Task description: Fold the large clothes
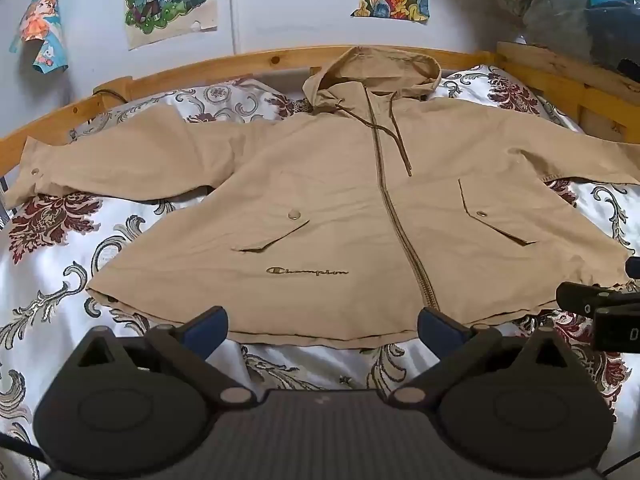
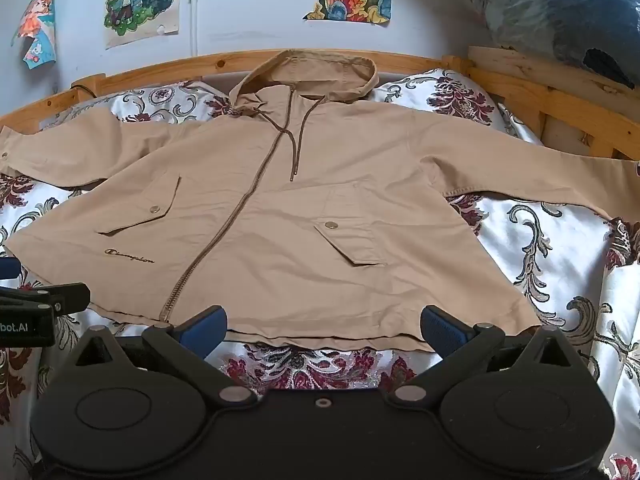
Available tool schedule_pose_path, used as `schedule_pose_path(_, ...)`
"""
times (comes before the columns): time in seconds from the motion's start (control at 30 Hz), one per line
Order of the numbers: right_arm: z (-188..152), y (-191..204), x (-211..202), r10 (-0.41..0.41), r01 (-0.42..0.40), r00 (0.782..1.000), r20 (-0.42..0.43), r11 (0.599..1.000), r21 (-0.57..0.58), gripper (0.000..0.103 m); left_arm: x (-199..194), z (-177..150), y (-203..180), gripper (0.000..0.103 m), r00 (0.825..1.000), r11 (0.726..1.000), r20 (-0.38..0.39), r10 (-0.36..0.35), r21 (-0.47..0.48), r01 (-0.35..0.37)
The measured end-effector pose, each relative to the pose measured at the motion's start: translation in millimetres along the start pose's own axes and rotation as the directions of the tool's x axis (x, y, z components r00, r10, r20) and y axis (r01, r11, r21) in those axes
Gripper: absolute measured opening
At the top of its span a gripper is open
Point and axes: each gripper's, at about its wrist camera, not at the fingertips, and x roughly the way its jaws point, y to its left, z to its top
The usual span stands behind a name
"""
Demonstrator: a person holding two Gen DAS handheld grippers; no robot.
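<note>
Tan hooded jacket (image 1: 340,208) lies flat, front up and zipped, on the patterned bedspread (image 1: 60,264), hood toward twelve o'clock against the wooden bed frame (image 1: 240,65).

Left gripper (image 1: 322,330): jaws spread wide, nothing between them, hovering over the hem at six o'clock.

Right gripper (image 2: 324,330): jaws likewise spread and empty, above the hem.

The left wrist view alone shows the whole sleeve cuff (image 1: 28,176) at nine o'clock. The right wrist view alone shows the other sleeve (image 2: 560,176) running out toward three o'clock.
</note>
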Motion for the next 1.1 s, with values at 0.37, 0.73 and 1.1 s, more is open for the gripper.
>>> schedule_pose_path(0.37,0.5,-2.3,1.5,-0.004,0.004,1.000,-0.007,1.000,-0.004,0.102,-3.3,-0.6,-4.0,0.102,1.000,1.000,0.024,0.013,0.026,-0.013)
schedule_pose_path(0.73,1.8,-1.0,1.3,-0.003,0.003,1.000,-0.012,1.000,-0.003,0.102,-2.9,-1.9,-4.6,0.102,1.000,1.000,0.023,0.013,0.024,-0.013)
schedule_pose_path(1.1,0.0,-0.6,2.6,-0.003,0.003,1.000,-0.014,1.000,-0.002,0.102,-2.4,-2.7,-3.7,0.102,1.000,1.000,0.021,0.011,0.023,-0.012)
